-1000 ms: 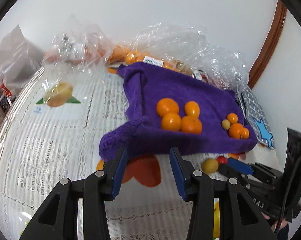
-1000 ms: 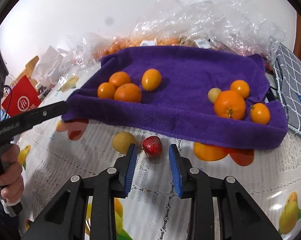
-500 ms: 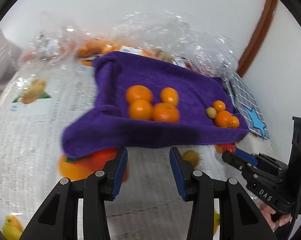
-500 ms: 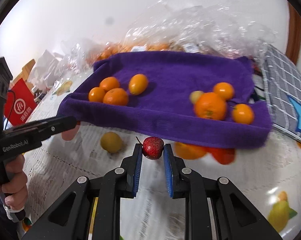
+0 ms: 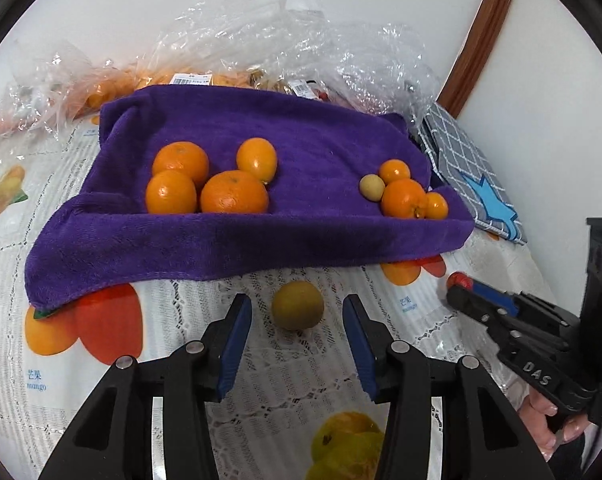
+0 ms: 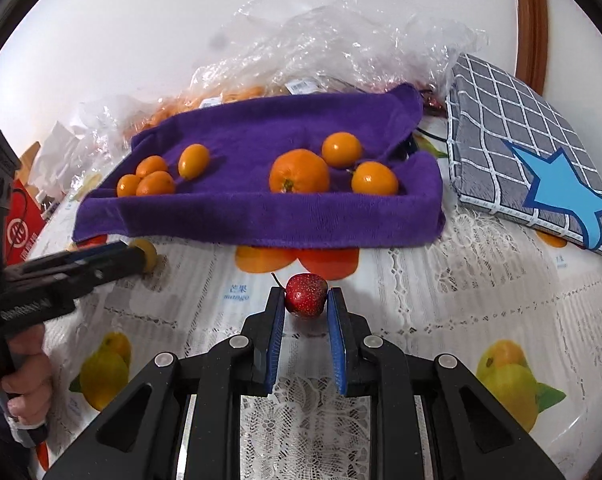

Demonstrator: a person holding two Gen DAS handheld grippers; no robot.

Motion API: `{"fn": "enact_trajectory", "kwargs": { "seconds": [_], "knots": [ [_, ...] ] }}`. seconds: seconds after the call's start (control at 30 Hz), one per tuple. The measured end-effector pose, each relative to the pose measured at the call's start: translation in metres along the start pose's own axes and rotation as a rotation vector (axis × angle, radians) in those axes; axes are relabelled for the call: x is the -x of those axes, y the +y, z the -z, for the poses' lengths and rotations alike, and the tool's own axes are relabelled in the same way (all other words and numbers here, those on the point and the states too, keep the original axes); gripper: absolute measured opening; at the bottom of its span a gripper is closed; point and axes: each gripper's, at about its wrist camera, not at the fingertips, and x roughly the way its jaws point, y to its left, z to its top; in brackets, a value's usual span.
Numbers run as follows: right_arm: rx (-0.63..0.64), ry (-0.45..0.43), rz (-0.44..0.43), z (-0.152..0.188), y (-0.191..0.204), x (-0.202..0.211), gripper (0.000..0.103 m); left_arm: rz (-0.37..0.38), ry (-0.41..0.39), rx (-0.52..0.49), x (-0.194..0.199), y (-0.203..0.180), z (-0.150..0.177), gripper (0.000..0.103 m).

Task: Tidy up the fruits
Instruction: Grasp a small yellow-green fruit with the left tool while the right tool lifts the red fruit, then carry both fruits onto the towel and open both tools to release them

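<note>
At lower centre of each view, the right tongs (image 6: 304,300) grip a red fruit (image 6: 305,294); the left tongs (image 5: 297,320), jaws just widening, straddle a yellow fruit (image 5: 297,310) untouched.

free: bare tablecloth (image 6: 441,304) in front of the purple towel (image 6: 261,208) | blocked: crinkled plastic bags (image 6: 341,40) behind towel; checked cushion (image 6: 521,140) right; oranges (image 5: 205,184) occupy towel's left

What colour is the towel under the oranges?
Purple; the towel shows best in the left wrist view.
</note>
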Motion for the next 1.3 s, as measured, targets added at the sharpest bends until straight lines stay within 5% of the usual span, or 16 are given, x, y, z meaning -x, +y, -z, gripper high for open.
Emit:
{"fn": "enact_trajectory", "kwargs": {
  "seconds": [0.1,0.23,0.5,0.7,0.87,1.07,1.3],
  "knots": [
    [0.001,0.000,-0.007,0.002,0.000,0.000,0.022,-0.029,-0.005,-0.014,-0.003,-0.003,0.000,0.045],
    [0.011,0.002,-0.028,0.001,0.001,-0.001,0.022,-0.048,-0.007,-0.028,-0.004,-0.004,0.001,0.027],
    [-0.010,-0.015,-0.060,0.001,-0.005,0.002,0.022,0.030,-0.078,0.045,0.009,0.011,0.001,0.027],
    [-0.006,-0.029,-0.046,0.001,-0.004,0.005,0.022,0.001,-0.149,0.050,0.023,0.015,0.000,0.027],
    [-0.088,-0.027,-0.122,-0.012,-0.013,0.013,0.022,0.002,-0.173,0.093,0.035,0.031,-0.008,0.027],
    [-0.023,-0.098,-0.089,-0.052,0.000,0.019,0.022,-0.047,-0.207,0.110,0.044,0.050,-0.036,0.027],
    [0.083,-0.081,-0.105,-0.081,0.032,-0.011,0.022,-0.090,-0.241,0.103,0.041,0.063,-0.065,0.027]
  ]
}}
